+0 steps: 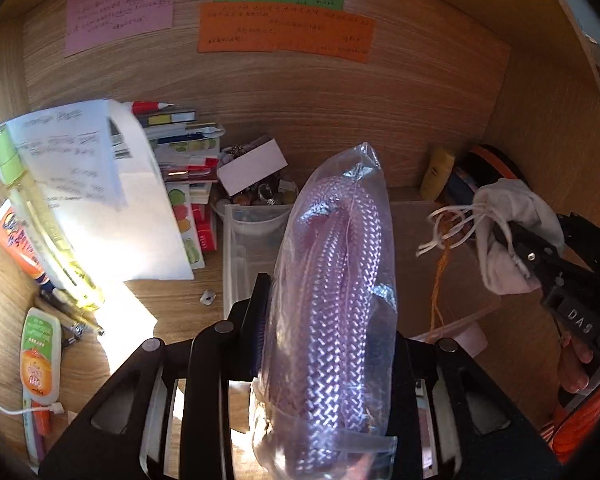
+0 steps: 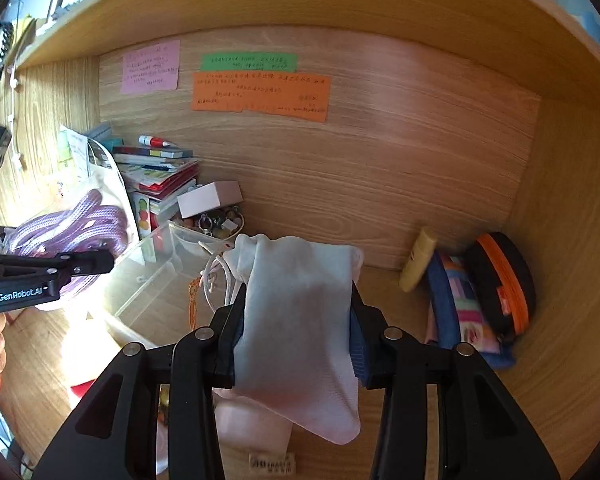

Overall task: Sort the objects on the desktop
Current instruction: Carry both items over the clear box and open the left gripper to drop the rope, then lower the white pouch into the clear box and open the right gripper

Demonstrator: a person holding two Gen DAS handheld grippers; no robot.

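Note:
A clear plastic bag of purple braided cord [image 1: 332,280] fills the middle of the left wrist view, and my left gripper [image 1: 328,320] is shut on it, lifted above the desk. In the right wrist view that bag [image 2: 80,224] and the left gripper [image 2: 84,264] show at the left edge. My right gripper [image 2: 296,320] is shut on a white drawstring pouch [image 2: 300,312], whose cords dangle to the left. The left wrist view has the pouch [image 1: 508,216] and right gripper [image 1: 540,264] at far right. A clear plastic box [image 2: 148,272] lies on the desk below and between both grippers.
A stack of books and papers [image 1: 180,184] stands at the back left, with a bowl of beads [image 2: 216,224] under a small white box [image 2: 210,198]. Tubes and pens [image 1: 40,352] lie at the left. A round black-and-orange case [image 2: 504,280], a yellow tube [image 2: 418,260] and colourful cloth [image 2: 464,304] fill the right corner.

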